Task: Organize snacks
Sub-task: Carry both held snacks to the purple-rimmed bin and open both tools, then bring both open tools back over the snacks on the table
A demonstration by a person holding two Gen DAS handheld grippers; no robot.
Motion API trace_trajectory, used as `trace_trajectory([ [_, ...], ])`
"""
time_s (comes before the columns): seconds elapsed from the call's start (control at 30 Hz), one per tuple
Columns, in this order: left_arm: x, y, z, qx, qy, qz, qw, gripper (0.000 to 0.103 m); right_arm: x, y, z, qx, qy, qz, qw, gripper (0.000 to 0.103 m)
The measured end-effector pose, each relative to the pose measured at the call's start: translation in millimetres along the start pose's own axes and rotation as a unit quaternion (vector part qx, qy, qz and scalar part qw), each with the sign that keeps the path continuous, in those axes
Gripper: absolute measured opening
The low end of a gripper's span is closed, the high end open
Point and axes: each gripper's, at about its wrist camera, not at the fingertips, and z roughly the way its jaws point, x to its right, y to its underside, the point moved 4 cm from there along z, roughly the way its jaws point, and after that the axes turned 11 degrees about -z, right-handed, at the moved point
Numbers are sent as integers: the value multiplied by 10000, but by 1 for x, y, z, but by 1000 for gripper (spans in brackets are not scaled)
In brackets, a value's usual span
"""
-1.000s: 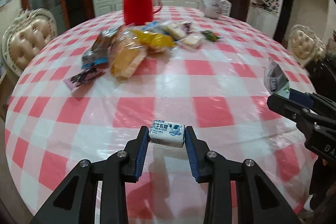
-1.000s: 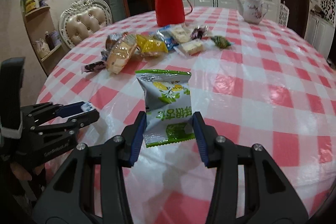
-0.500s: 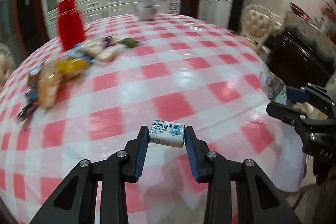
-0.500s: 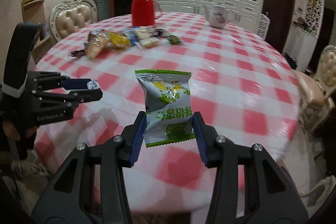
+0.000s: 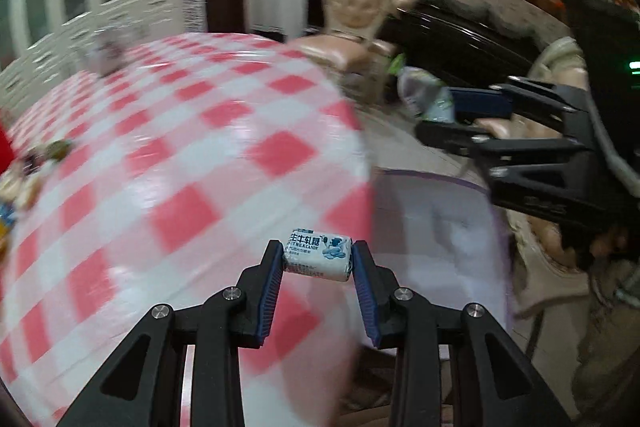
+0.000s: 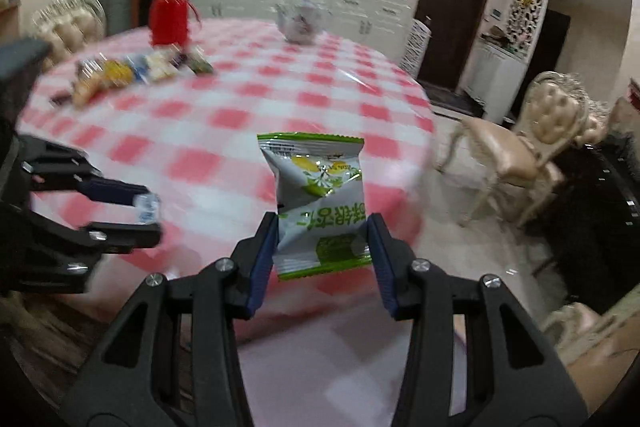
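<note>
My left gripper [image 5: 318, 259] is shut on a small white and blue milk candy [image 5: 318, 257], held past the edge of the round table [image 5: 160, 155] with its red and white checked cloth. My right gripper [image 6: 323, 241] is shut on a silver and green snack packet [image 6: 320, 195], held upright over the table's near right edge. From the left wrist view the right gripper [image 5: 452, 111] shows at the right with its packet [image 5: 424, 95]. The left gripper [image 6: 148, 211] shows at the left of the right wrist view. A pile of snacks [image 6: 136, 71] lies on the far left of the table [image 6: 240, 107].
A red thermos [image 6: 168, 11] and a white teapot [image 6: 300, 21] stand at the table's far side. Padded cream chairs [image 6: 516, 147] stand to the right beside a dark cabinet [image 6: 600, 227]. A pale purple-edged surface [image 5: 440, 227] lies below the left gripper, off the table.
Both grippers have swung to the right, away from the snack pile and past the table's edge, each still holding its snack. The view is blurred by the motion.
</note>
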Motion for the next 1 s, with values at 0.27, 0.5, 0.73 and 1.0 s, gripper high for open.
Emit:
trace_trajectory([
  [0.27, 66, 8, 52, -609, 680, 551, 9943, 36, 33, 95, 12, -1285, 85, -1228, 9840, 49],
  [0.5, 111, 26, 96, -1071, 1148, 790, 9844, 46, 69, 145, 20, -2329, 215, -963, 9675, 50],
  [0.73, 101, 24, 98, -985, 1111, 613, 9870, 70, 78, 162, 24, -2547, -45, -728, 9643, 66],
  [1.0, 11, -11, -3, 643, 1013, -113, 9927, 74, 76, 61, 1, -422, 778, 150, 9960, 79],
])
